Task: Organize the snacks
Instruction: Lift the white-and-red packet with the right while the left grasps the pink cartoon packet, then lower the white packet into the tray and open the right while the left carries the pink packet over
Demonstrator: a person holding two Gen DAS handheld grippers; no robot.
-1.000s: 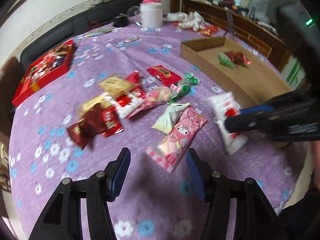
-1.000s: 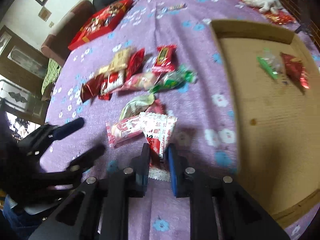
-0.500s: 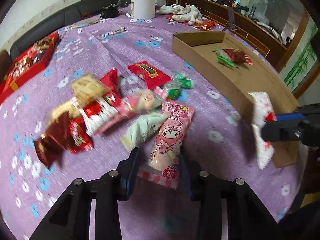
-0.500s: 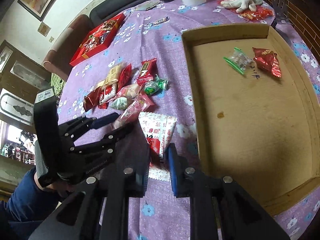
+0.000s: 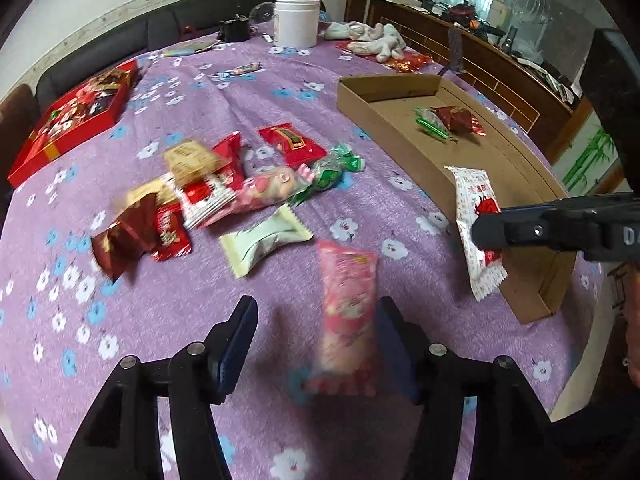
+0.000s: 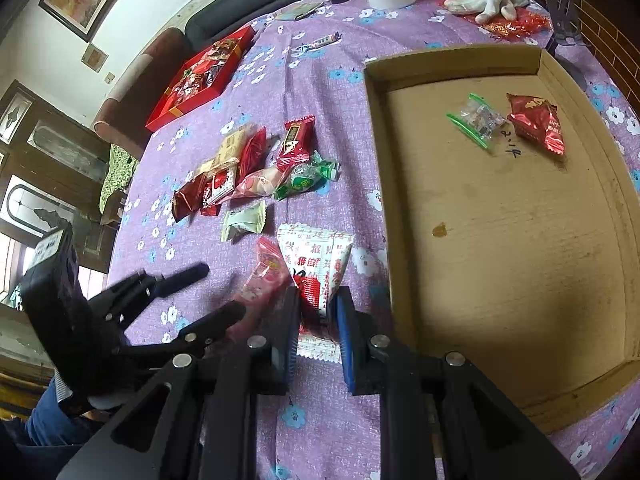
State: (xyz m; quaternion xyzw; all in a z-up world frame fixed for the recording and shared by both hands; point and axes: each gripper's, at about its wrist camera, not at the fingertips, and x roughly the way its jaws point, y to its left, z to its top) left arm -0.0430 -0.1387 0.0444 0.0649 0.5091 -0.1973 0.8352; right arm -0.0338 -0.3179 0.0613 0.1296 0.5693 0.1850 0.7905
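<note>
A: How does the left tool [image 5: 316,332] stand?

B: Its two fingers are spread wide; a pink snack packet [image 5: 348,316] sits in the gap between them, blurred, closer to the right-hand finger than to the other; whether that finger touches it I cannot tell; the left-hand finger is clear of it.

A: And the right tool [image 6: 316,320]?

B: Nearly closed, pinching a white and red snack packet [image 6: 316,268] by its lower end; the packet stands up out of the fingers; its crimped bottom edge shows below the pads [image 6: 344,344]; in the left wrist view the same packet [image 5: 478,216] hangs across the dark finger, in front of the near part of the box.

A: Where is the rest of the lot?

B: Ahead of the left tool and to its left, a heap of snacks [image 5: 208,192] lies on the purple flowered worktop [image 5: 280,80]; a pale green packet [image 5: 264,240] lies nearest, just beyond the pink one; ahead of the right tool and to its right is a shallow cardboard box [image 6: 500,216], with a green-edged clear packet [image 6: 476,120] and a red foil packet [image 6: 536,128] side by side at its far end.

A: Anything further off?

B: A red gift box [image 5: 76,116] far to the left; a white jar [image 5: 297,26] at the far edge.
</note>
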